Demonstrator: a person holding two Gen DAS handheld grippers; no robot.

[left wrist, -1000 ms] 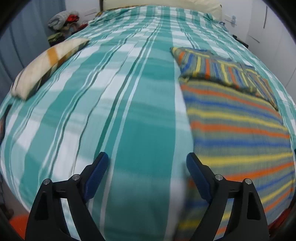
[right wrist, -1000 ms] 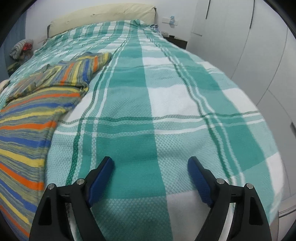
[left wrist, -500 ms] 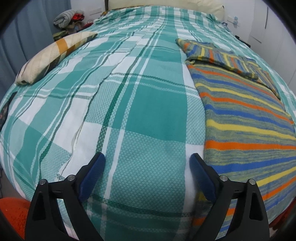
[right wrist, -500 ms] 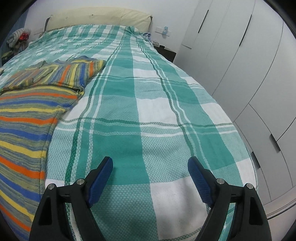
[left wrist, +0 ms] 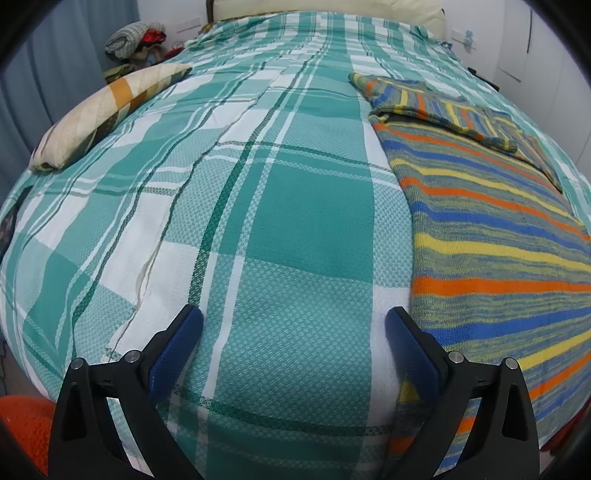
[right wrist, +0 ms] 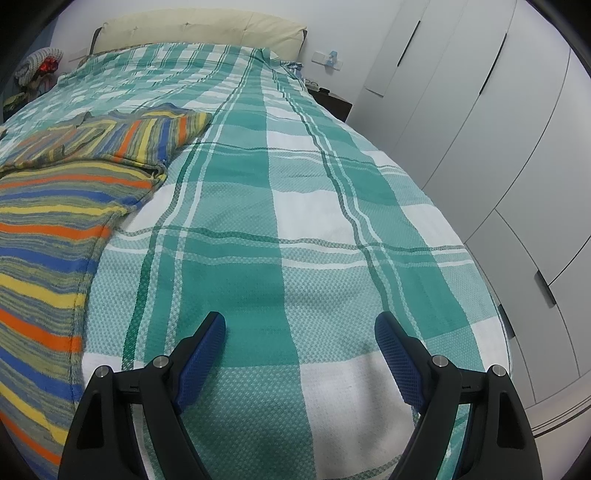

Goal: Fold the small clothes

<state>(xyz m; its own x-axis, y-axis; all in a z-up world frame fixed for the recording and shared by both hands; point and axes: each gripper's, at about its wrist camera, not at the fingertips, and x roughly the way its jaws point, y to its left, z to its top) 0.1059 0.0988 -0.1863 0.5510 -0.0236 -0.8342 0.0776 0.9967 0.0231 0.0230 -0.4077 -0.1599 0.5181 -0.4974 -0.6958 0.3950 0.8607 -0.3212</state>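
A bed covered with a green-and-white plaid spread filled both views, with a cream headboard at its far end and white wardrobe doors along one side. A striped knitted garment, in orange, blue, yellow and grey-green bands, lay flat on the spread, its upper part folded over near the middle of the bed. A cream pillow with an orange band lay at the opposite edge, well apart from the garment. The left hand-held gripper hovered over bare plaid, its jaws having just been opening, spread wide with nothing between them; its right finger sat just beside the garment's edge. The right hand-held gripper was also spread and empty above the plaid, the garment lying off to its left.
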